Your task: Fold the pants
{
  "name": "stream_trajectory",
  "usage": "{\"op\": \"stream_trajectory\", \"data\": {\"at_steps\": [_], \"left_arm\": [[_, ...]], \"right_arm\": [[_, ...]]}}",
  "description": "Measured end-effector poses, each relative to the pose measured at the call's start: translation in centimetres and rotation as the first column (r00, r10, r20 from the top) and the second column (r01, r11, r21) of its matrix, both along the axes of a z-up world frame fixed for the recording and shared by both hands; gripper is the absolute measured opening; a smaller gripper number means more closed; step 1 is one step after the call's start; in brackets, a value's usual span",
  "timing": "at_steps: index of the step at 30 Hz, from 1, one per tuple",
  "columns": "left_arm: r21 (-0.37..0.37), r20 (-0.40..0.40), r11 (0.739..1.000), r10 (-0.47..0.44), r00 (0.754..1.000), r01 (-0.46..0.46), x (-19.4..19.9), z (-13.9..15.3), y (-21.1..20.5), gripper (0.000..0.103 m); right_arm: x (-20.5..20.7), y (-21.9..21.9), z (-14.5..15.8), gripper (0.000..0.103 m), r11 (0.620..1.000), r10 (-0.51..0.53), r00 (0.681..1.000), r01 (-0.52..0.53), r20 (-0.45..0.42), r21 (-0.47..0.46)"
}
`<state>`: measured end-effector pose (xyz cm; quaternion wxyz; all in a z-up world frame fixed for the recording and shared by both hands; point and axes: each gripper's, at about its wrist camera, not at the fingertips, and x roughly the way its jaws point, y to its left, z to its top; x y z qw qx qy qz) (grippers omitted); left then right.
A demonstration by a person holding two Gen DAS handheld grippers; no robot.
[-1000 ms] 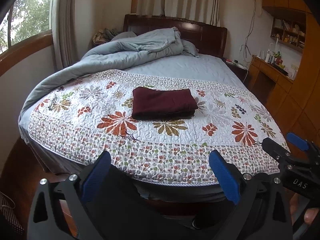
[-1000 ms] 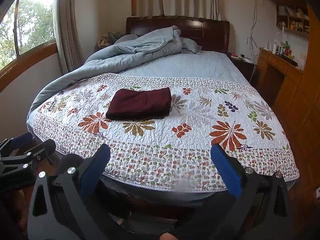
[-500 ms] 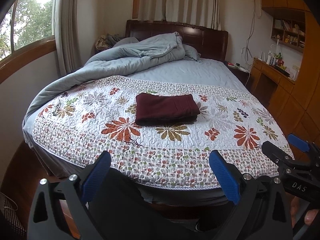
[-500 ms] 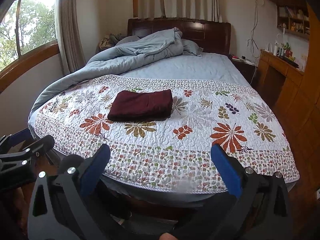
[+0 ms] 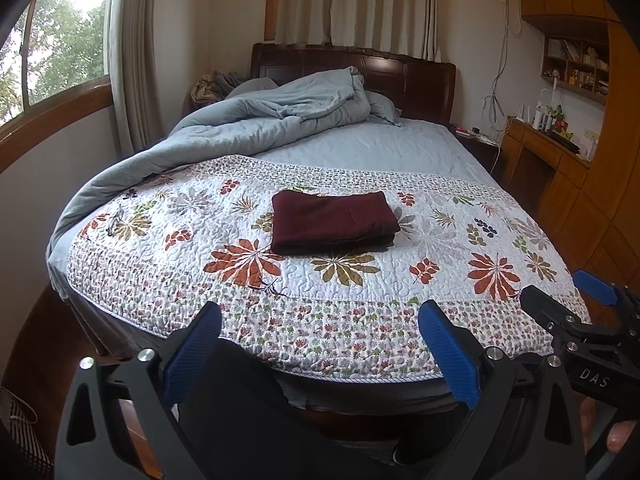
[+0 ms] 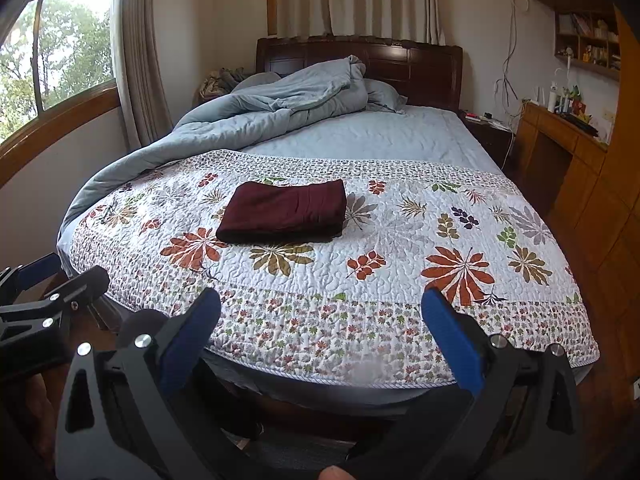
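The maroon pants (image 5: 334,222) lie folded in a flat rectangle on the floral quilt (image 5: 440,248) of the bed, toward 12 o'clock from both grippers. The left gripper (image 5: 320,348) and the right gripper (image 6: 320,344) hang off the foot of the bed, well apart from the pants, jaws spread wide and holding nothing. A rumpled grey duvet (image 5: 256,124) is heaped at about 11 o'clock near the headboard.

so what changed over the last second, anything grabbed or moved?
Nothing grabbed or released. Both the left gripper and the right gripper stayed open and empty, and both backed off a little from the foot of the bed, so it sits slightly farther away in each view. The folded maroon pants lie unmoved on the floral quilt.
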<state>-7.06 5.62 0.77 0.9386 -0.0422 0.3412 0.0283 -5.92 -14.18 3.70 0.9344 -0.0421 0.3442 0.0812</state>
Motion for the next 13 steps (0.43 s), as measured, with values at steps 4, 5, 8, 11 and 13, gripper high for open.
{"op": "stream_trajectory", "data": {"at_steps": [4, 5, 8, 11, 13], "left_arm": [[0.002, -0.006, 1.000, -0.004, 1.000, 0.004, 0.01, -0.01, -0.07, 0.099], [0.006, -0.005, 1.000, -0.003, 1.000, 0.003, -0.02, -0.02, -0.03, 0.099], [-0.005, -0.011, 1.000, -0.007, 1.000, 0.007, -0.03, -0.07, -0.05, 0.099], [-0.012, -0.016, 1.000, -0.011, 1.000, 0.011, -0.01, -0.17, 0.03, 0.099], [-0.014, -0.019, 1.000, -0.011, 1.000, 0.011, 0.06, -0.22, 0.13, 0.099]], "right_arm": [[0.02, -0.03, 0.01, 0.100, 1.000, -0.001, 1.000, 0.001, -0.001, 0.000], [0.01, -0.02, 0.01, 0.100, 1.000, -0.001, 1.000, 0.001, -0.001, 0.001], [0.01, 0.00, -0.01, 0.100, 1.000, 0.000, 1.000, 0.000, -0.001, 0.000], [-0.02, -0.05, -0.07, 0.100, 1.000, 0.000, 1.000, 0.000, 0.000, -0.001], [-0.01, -0.09, -0.08, 0.100, 1.000, 0.000, 1.000, 0.000, -0.002, 0.000]]}}
